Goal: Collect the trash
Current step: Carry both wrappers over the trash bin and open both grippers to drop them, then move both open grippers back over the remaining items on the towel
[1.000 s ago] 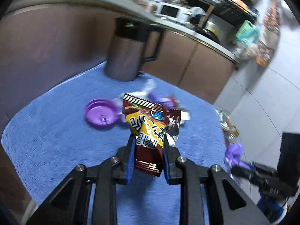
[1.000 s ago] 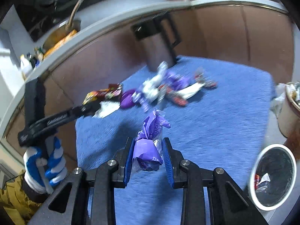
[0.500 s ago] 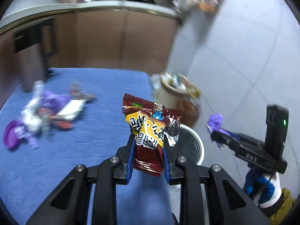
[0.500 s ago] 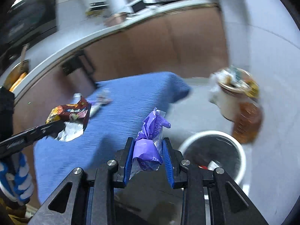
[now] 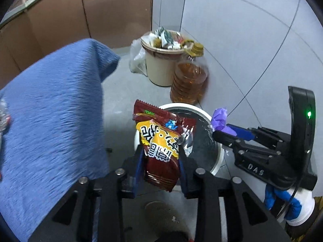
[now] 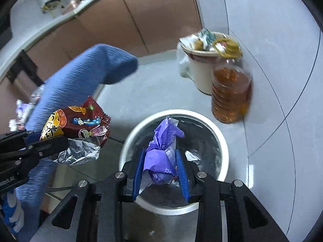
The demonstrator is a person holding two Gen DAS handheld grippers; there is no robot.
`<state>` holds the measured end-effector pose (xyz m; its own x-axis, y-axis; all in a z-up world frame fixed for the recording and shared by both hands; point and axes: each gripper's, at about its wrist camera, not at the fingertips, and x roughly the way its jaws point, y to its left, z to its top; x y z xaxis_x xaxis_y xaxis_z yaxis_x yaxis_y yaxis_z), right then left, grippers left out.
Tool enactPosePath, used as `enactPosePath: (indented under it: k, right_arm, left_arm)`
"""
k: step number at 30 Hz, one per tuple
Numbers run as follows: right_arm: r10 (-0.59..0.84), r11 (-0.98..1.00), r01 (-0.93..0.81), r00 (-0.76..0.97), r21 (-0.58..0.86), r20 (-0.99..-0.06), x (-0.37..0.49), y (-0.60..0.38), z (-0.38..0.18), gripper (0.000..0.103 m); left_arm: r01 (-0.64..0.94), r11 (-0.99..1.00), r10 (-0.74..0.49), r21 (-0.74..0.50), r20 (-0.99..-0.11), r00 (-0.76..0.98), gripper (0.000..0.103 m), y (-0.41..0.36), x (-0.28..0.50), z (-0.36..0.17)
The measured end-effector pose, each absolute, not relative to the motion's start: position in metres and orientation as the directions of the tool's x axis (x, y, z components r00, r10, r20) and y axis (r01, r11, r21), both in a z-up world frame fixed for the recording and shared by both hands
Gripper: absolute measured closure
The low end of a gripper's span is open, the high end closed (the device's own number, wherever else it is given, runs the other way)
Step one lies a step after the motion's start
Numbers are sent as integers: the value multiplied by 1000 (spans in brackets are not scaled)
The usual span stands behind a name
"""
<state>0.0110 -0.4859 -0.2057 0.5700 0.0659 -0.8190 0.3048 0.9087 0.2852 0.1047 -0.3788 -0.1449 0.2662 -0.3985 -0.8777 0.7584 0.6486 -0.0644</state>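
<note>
- Left wrist view: the left gripper (image 5: 160, 157) pinches one crinkled red-and-yellow foil snack wrapper (image 5: 161, 143), held in the air over the near rim of the round white-rimmed waste bin (image 5: 218, 159) on the floor. The right gripper (image 5: 221, 130) comes in from the right, clamped on one crumpled purple plastic wrapper (image 5: 219, 119) above the bin's far edge. One blue cloth-covered table (image 5: 54, 121) lies to the left; one full cream bucket of rubbish (image 5: 159, 68) and one amber oil bottle (image 5: 188, 82) stand against the wall.
- Right wrist view: the right gripper (image 6: 160, 162) hangs directly above the bin's (image 6: 225, 155) dark mouth with the purple wrapper (image 6: 161, 151) squeezed between its blue pads. The snack wrapper (image 6: 80, 129) sits left of the bin, short of its opening.
- Step, as I judge it: the drop. Next, spread the right jaws; shift the left inward first.
</note>
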Motion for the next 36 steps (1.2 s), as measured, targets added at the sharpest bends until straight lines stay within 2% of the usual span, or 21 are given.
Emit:
enactPosePath:
  k: [4,7,18,25,36]
  right_arm:
    - [31,912,330,536,243,-844,16,-497,-221,60]
    - [24,907,343,537,245,-843,14,-504,-223,57]
    - [18,890,357,590,282,-807,-7,-504,-190,52]
    - [10,894,324,676,309,-737,-24,-486,-135,48]
    - [93,937,150,766,317,-636,-16,-415,-56,48]
  left_arm:
    - [756,648,-405,-88,-881,245,57,-391,111,-156]
    - [755,647,-425,-107,-873,241,51,-395,114,-154]
    - [745,656,-492,-123,-818,299,50,-365,102,-113]
    - [718,687,-546,-113,-733,407,50,-306,88,-60]
    - [634,769,-498,-82,-698,514,50,-190,80,-25]
